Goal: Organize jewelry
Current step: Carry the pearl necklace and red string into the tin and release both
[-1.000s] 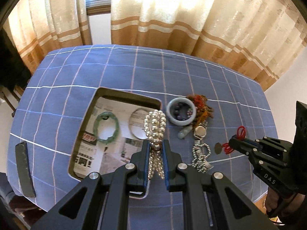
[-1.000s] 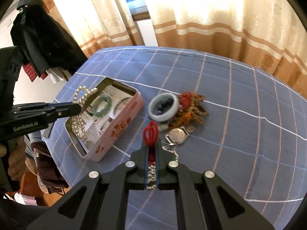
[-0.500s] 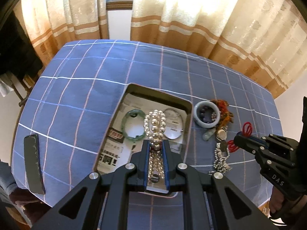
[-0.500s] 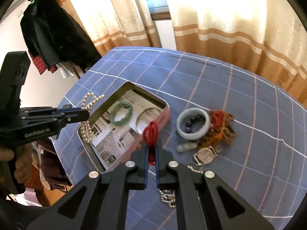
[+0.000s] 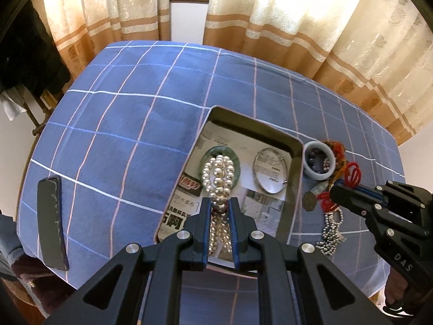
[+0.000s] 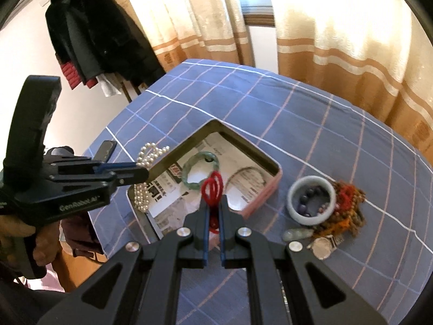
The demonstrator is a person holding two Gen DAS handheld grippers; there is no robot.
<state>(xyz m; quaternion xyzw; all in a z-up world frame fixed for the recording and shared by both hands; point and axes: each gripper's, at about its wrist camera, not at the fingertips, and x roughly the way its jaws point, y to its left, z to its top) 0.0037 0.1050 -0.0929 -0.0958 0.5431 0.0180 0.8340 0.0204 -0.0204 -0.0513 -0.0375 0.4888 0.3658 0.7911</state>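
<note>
Both grippers (image 5: 219, 205) (image 6: 213, 208) now over tin (image 5: 296, 162)

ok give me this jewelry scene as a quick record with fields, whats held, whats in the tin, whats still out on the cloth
left tongs: shut on the pearl strand, hanging over the tin
right tongs: shut on the red cord, a silver bead chain hanging from it
tin: open, paper-lined, pink outside
inside tin: green bangle, thin silver bangle
on cloth: pale bangle ringing dark beads, orange-red beaded pile, watch, pale pendant
also: dark flat object at the table's edge
</note>
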